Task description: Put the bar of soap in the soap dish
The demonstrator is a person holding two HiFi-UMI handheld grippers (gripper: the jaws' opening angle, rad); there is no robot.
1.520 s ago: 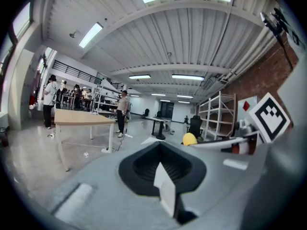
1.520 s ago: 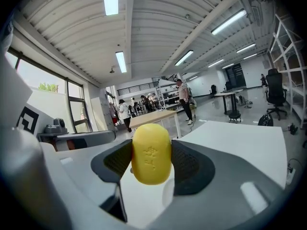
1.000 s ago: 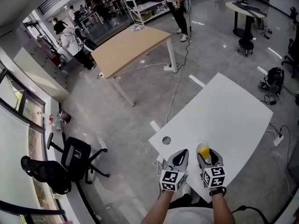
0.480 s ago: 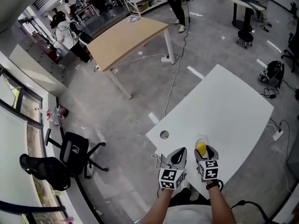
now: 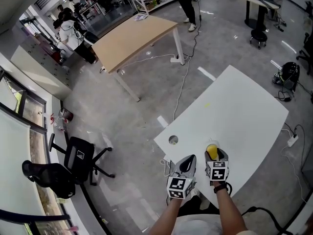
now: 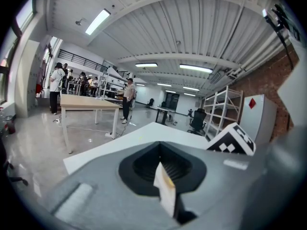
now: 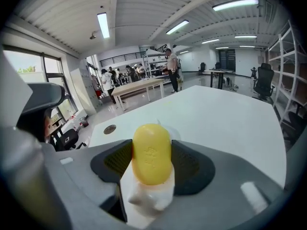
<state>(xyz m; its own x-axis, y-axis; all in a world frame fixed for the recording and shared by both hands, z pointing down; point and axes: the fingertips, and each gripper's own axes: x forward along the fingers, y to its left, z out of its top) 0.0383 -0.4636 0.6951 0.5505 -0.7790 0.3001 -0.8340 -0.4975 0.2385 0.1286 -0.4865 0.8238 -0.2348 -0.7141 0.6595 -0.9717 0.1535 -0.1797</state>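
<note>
The right gripper's (image 7: 152, 160) fingers are clamped on the yellow soap bar (image 7: 151, 150), its long axis upright between them. The left gripper's (image 6: 162, 172) fingers are together. I cannot clearly make out a soap dish.

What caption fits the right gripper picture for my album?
Right gripper grips a yellow bar of soap over the white table.

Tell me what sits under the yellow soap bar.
A whitish translucent piece, likely the soap dish, sits directly under the bar of soap. The soap covers its inside and base.
</note>
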